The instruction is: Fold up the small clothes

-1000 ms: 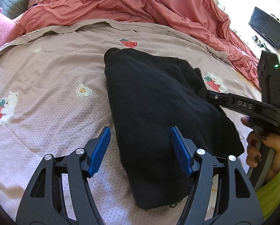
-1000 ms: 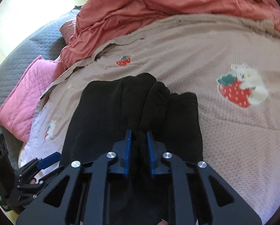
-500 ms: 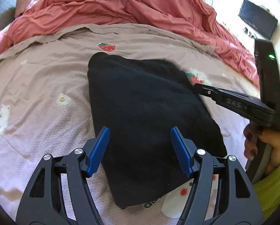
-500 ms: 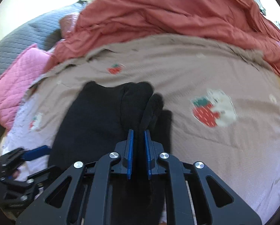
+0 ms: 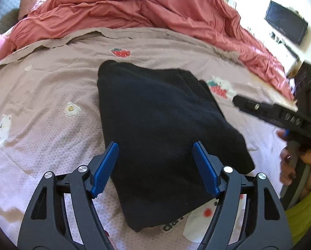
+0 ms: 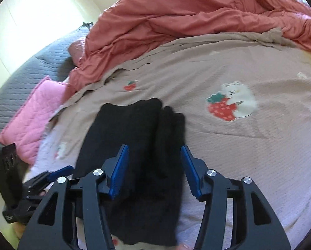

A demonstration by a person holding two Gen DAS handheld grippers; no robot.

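A black garment point(image 5: 161, 129) lies folded on the pink strawberry-print bedspread point(image 5: 47, 95). It also shows in the right wrist view point(image 6: 138, 145), with its layered edge on the right side. My left gripper point(image 5: 155, 166) is open and empty, hovering over the garment's near end. My right gripper point(image 6: 153, 170) is open and empty above the garment's right part. In the left wrist view the right gripper point(image 5: 265, 112) shows from the side, clear of the cloth.
A rumpled red duvet point(image 5: 134, 8) is heaped at the far side of the bed. A pink quilted cushion point(image 6: 34, 112) and a grey cover point(image 6: 30, 70) lie at the left. A dark screen point(image 5: 285, 25) hangs on the wall at right.
My right gripper was shut on the garment's folded edge; it has opened, let the cloth go and drawn back to the right. The garment now lies flat. My left gripper stayed open.
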